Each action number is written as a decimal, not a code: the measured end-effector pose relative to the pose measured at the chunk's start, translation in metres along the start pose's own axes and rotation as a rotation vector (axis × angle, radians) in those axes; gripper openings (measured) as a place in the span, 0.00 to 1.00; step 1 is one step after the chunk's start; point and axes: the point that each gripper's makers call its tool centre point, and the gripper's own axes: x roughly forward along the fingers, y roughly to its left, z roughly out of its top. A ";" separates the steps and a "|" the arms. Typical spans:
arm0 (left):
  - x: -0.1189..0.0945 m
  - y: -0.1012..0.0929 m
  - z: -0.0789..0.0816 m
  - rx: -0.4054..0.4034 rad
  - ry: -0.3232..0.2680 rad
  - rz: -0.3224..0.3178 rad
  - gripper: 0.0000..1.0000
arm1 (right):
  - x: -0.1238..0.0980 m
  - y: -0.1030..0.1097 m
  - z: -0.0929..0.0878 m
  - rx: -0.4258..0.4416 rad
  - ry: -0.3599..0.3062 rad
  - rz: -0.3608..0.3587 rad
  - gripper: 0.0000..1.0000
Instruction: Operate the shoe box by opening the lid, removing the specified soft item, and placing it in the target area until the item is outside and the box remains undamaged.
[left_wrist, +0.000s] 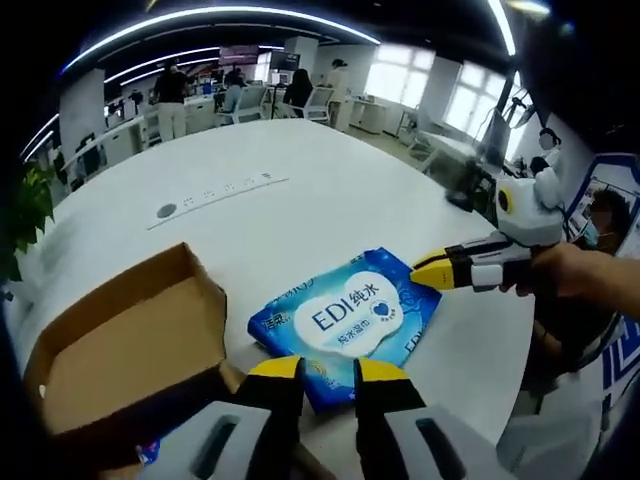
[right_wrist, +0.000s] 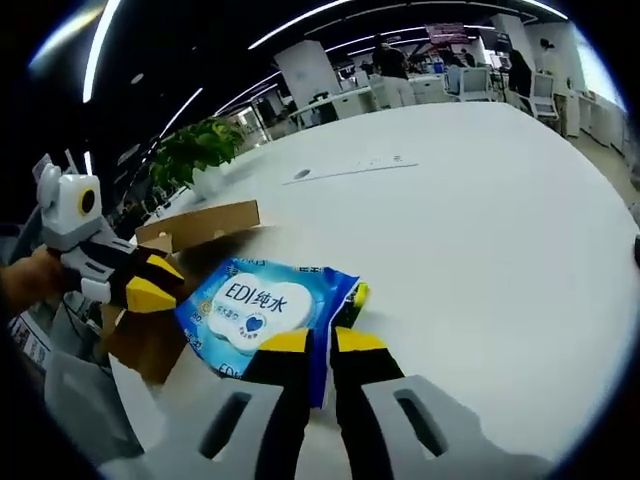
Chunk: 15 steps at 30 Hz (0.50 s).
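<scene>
Blue wipes pack (left_wrist: 348, 322) flat on the white table (left_wrist: 300, 210), outside and just beside the open cardboard shoe box (left_wrist: 125, 350). Left gripper (left_wrist: 328, 370) low at the pack's near edge, jaws slightly parted, edge between the tips; grasp cannot be confirmed. Right gripper (left_wrist: 432, 271) reaching in level from the side, held by a hand (left_wrist: 575, 280), yellow tips together at the pack's far corner; clamp on it unclear
</scene>
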 end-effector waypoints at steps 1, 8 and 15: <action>-0.003 0.001 0.001 0.003 -0.005 0.005 0.22 | -0.002 0.001 0.001 -0.006 -0.002 -0.001 0.07; -0.021 0.011 0.003 0.000 -0.033 0.017 0.26 | -0.020 0.012 0.007 -0.063 -0.005 0.005 0.14; -0.043 0.022 0.001 -0.006 -0.062 0.034 0.28 | -0.039 0.025 0.012 -0.115 -0.014 0.003 0.18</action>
